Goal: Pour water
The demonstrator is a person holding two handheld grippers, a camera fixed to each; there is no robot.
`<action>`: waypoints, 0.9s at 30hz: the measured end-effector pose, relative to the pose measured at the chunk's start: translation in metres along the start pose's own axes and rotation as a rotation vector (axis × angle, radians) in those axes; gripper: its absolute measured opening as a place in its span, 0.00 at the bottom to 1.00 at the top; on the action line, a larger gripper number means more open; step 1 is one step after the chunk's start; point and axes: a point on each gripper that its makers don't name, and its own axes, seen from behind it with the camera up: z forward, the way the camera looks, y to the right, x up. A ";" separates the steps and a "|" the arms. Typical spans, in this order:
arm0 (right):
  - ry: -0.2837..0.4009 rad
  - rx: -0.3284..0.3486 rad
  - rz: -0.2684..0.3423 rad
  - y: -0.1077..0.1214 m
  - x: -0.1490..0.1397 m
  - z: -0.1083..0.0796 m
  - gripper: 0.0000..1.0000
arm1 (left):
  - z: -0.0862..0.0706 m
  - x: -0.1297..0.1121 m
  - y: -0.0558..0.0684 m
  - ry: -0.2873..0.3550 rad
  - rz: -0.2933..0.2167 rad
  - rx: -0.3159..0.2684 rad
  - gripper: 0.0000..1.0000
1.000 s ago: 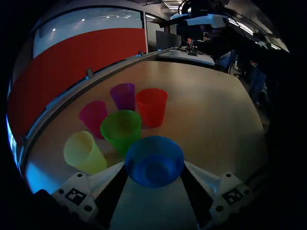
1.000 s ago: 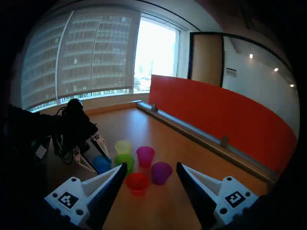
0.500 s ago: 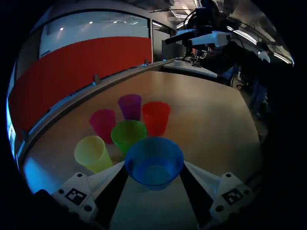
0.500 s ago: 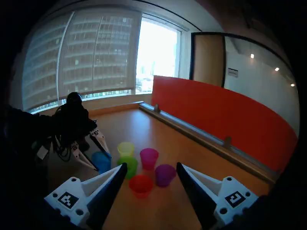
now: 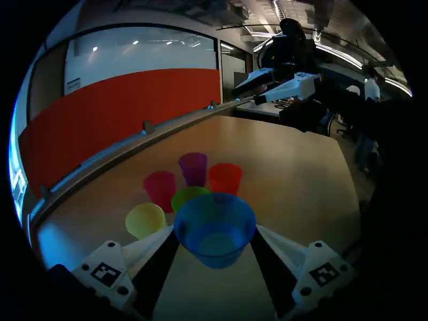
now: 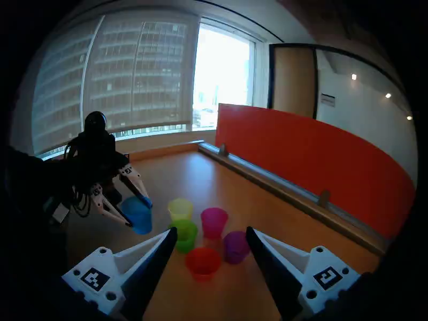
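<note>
The left gripper clamps the blue cup, upright above the counter; it possibly holds a little water. The right gripper hangs open and empty above the coloured cups.

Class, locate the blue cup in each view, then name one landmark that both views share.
Left gripper view: blue cup low centre, between the fingers of the left gripper.
Right gripper view: blue cup at middle left, held by the left gripper farther off.
Shared landmark: the red partition.
</note>
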 end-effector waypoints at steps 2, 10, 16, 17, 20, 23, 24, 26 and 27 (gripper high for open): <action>-0.006 0.006 -0.001 -0.003 -0.003 0.004 0.99 | -0.004 0.004 -0.001 0.011 -0.001 0.007 0.86; -0.011 0.029 0.002 -0.013 -0.007 0.022 0.99 | -0.016 0.018 -0.005 0.051 0.006 0.043 0.86; -0.024 0.038 -0.003 -0.018 -0.012 0.033 0.99 | -0.024 0.030 -0.007 0.085 0.002 0.064 0.86; -0.027 0.038 -0.005 -0.018 -0.013 0.035 0.99 | -0.026 0.032 -0.008 0.092 0.003 0.069 0.86; -0.030 0.043 -0.007 -0.020 -0.013 0.040 0.99 | -0.031 0.039 -0.010 0.114 0.010 0.084 0.86; -0.032 0.047 -0.006 -0.021 -0.014 0.046 0.99 | -0.036 0.045 -0.014 0.129 0.020 0.106 0.86; -0.035 0.049 -0.005 -0.021 -0.015 0.048 0.99 | -0.037 0.047 -0.015 0.133 0.023 0.115 0.86; -0.040 0.052 -0.005 -0.022 -0.017 0.052 0.99 | -0.040 0.050 -0.017 0.140 0.028 0.130 0.86; -0.044 0.054 -0.006 -0.023 -0.018 0.055 0.99 | -0.042 0.051 -0.018 0.144 0.028 0.136 0.86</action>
